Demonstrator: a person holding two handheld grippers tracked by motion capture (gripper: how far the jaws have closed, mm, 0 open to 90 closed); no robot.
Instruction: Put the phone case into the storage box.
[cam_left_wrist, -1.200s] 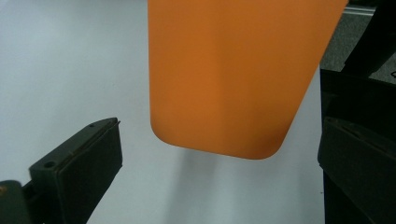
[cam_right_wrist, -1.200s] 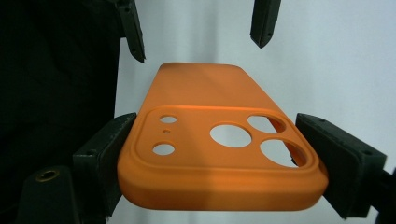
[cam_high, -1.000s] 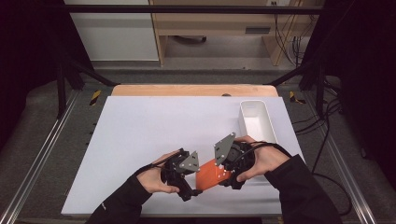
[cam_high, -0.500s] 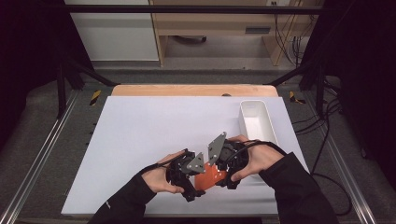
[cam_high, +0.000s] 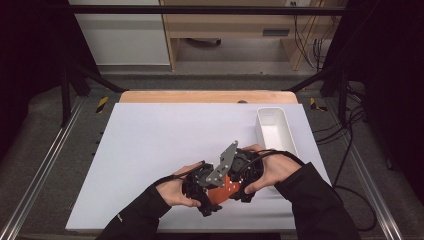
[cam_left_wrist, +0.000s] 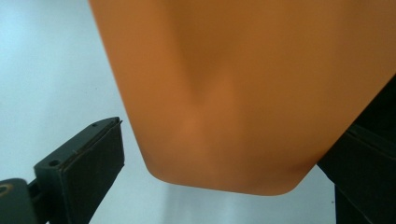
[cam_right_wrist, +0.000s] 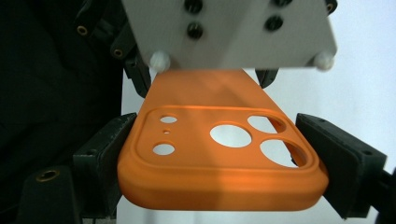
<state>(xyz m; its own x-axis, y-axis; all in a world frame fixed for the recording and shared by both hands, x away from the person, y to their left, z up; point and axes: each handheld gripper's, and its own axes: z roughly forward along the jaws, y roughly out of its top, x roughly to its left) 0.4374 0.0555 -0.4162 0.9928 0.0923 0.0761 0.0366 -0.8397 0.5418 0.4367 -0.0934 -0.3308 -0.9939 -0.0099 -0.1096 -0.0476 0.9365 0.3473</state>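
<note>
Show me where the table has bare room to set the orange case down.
The white table sheet lies bare across its left half and far middle, bordered by the wooden edge strip and the white rectangular bin. The near right is crowded: both grippers meet around the orange silicone phone case.

We see an orange phone case (cam_right_wrist: 219, 154), soft-looking with rounded corners and a raised block of round camera holes at one end, held level just above the white table (cam_high: 165, 135) near its front edge.
</note>
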